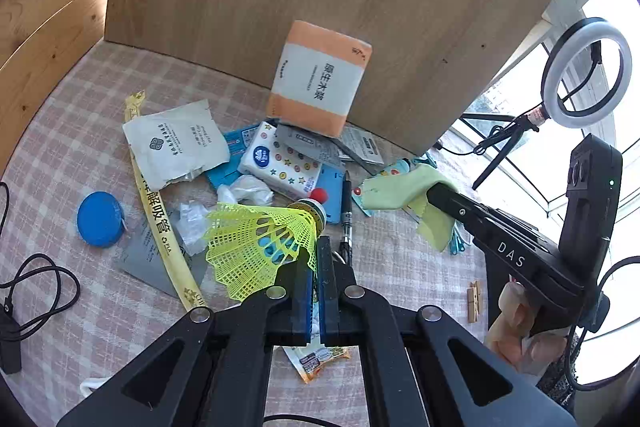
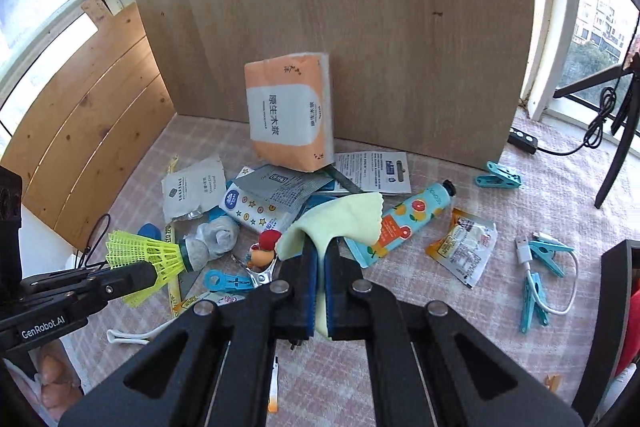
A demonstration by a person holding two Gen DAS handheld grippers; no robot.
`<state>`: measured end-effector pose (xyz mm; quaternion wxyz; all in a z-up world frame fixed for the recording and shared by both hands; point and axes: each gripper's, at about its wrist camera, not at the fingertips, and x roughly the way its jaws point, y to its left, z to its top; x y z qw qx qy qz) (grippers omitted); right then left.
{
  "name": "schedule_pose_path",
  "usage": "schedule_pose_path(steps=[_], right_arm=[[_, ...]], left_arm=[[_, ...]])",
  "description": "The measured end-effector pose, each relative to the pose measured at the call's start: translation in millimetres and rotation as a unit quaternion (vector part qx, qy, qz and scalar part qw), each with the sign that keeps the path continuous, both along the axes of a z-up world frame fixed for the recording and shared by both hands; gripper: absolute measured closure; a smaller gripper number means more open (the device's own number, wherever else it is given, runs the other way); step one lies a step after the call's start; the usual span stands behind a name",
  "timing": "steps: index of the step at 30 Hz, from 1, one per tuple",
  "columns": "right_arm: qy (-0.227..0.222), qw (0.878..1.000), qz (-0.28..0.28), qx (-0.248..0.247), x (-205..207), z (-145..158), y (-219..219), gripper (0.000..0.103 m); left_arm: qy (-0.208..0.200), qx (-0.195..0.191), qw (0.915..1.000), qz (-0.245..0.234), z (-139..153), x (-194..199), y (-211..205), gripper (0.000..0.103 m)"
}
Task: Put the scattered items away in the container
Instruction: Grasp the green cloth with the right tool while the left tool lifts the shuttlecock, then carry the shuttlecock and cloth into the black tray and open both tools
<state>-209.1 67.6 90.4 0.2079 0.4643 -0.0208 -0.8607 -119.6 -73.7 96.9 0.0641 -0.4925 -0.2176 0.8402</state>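
Gripping shuttlecock (image 1: 256, 247) in left claw (image 1: 317, 281), cork pointing away | right claw (image 2: 321, 291) pinching cloth (image 2: 336, 223)

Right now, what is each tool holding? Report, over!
Left tool shut on yellow shuttlecock. Right tool shut on pale green cloth. Both lifted over the clutter pile. No container in view, over.

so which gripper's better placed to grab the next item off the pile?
Neither is free: left gripper is shut on the yellow shuttlecock, right gripper on the green cloth. No container in view; both must unload first.
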Motion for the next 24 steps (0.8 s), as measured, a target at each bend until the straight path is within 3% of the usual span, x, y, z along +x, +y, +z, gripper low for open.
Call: schedule_pose_path(steps=[8, 15, 19, 24], right_arm=[[0.024, 0.998, -0.065, -0.012, 12, 26, 64, 0.1], [0.041, 0.986, -0.161, 0.011, 30, 43, 152, 0.1], [0.041, 0.972, -0.232, 0.018, 49, 47, 220, 0.1], [0.039, 0.946, -0.322, 0.021, 80, 51, 308, 0.1]], left_arm=[[0.013, -0.022, 0.9984, -0.05, 19, -3, 48, 0.102], [0.024, -0.05, 0.9899, -0.13, 31, -11, 131, 0.102], [0.036, -0.053, 0.9802, -0.187, 37, -16, 195, 0.102], [0.053, -0.044, 0.9597, -0.272, 46, -11, 288, 0.102]])
